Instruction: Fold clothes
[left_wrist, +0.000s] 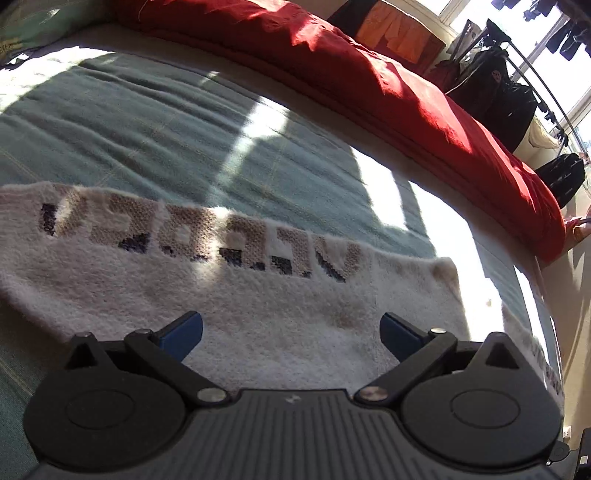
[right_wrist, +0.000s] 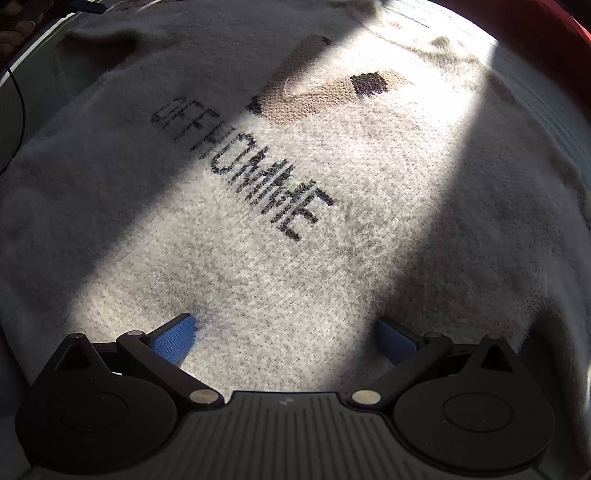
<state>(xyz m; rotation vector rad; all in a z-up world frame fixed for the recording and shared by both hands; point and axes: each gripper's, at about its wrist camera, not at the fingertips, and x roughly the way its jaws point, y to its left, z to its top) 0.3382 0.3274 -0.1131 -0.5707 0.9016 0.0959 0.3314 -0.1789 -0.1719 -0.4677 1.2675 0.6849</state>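
Left wrist and right wrist views: two claws, left claw (left_wrist: 291, 334) and right claw (right_wrist: 286, 338), spread apart over one sweater (right_wrist: 295, 206).

1 sweater (right_wrist: 258, 221), 1 red duvet (left_wrist: 369, 74), 2 grippers, maybe 1 blanket (left_wrist: 147, 122)

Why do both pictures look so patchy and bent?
Left wrist view: hard sunlight bleaches strips of the green bedspread, and the fisheye lens curves the red duvet. Right wrist view: a bright sun band crosses the white sweater, deep shadow beside it.
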